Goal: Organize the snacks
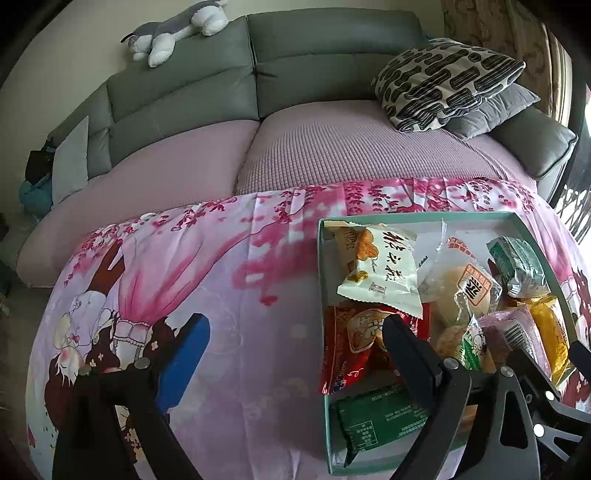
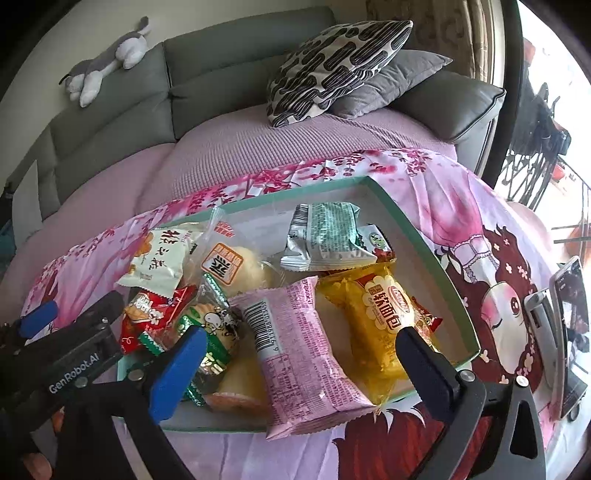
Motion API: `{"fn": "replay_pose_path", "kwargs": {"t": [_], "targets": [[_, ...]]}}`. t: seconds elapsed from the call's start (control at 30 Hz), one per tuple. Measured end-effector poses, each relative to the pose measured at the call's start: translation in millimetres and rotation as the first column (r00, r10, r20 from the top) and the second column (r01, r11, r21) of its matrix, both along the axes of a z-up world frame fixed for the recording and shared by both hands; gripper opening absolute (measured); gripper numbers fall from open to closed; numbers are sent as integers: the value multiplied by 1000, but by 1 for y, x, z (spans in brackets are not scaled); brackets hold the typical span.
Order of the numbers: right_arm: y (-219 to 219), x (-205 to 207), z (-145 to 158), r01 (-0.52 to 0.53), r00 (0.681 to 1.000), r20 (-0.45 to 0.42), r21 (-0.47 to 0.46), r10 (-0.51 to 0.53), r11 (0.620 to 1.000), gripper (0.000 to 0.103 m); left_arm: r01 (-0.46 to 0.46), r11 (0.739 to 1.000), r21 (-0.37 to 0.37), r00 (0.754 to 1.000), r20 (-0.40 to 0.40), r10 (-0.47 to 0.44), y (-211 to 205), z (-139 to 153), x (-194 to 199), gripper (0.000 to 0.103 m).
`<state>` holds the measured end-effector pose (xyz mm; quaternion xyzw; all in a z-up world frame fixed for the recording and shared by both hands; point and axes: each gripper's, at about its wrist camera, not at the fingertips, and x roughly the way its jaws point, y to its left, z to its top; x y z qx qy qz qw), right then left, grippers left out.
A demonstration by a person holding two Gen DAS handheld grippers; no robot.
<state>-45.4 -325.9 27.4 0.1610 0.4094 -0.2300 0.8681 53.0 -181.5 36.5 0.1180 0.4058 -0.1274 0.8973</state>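
Observation:
A teal-rimmed box (image 1: 413,217) (image 2: 424,240) on a pink printed cloth holds several snack packets. In the left wrist view: a white packet (image 1: 384,269), a red packet (image 1: 351,347), a dark green packet (image 1: 380,417), a clear bun bag (image 1: 465,280). In the right wrist view: a pink packet (image 2: 299,350) overhanging the box's near rim, a yellow bread packet (image 2: 373,317), a green-silver packet (image 2: 328,236). My left gripper (image 1: 295,332) is open and empty at the box's left rim. My right gripper (image 2: 299,354) is open, its fingers on either side of the pink packet, above it.
A grey sofa (image 1: 295,66) with a mauve cover stands behind the table. A patterned cushion (image 1: 443,81) and a plush dog (image 1: 177,26) lie on it. A phone on a stand (image 2: 569,325) is at the table's right edge. The left gripper shows in the right view (image 2: 70,332).

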Motion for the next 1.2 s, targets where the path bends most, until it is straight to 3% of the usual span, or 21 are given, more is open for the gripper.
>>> {"fn": "replay_pose_path", "kwargs": {"t": [0.47, 0.63, 0.8, 1.2], "targets": [[9, -2, 2, -19, 1000, -15, -25, 18, 1000, 103, -83, 996, -13, 996, -22, 83, 34, -3, -17, 103], [24, -11, 8, -53, 998, -16, -60, 53, 997, 103, -172, 984, 35, 985, 18, 171, 55, 1, -32, 103], [41, -23, 13, -83, 996, -26, -94, 81, 992, 103, -196, 981, 14, 980, -34, 196, 84, -2, -46, 103], [82, -53, 3, -142, 989, -65, -114, 136, 983, 103, -235, 971, 41, 970, -51, 237, 125, -12, -76, 103]]}}
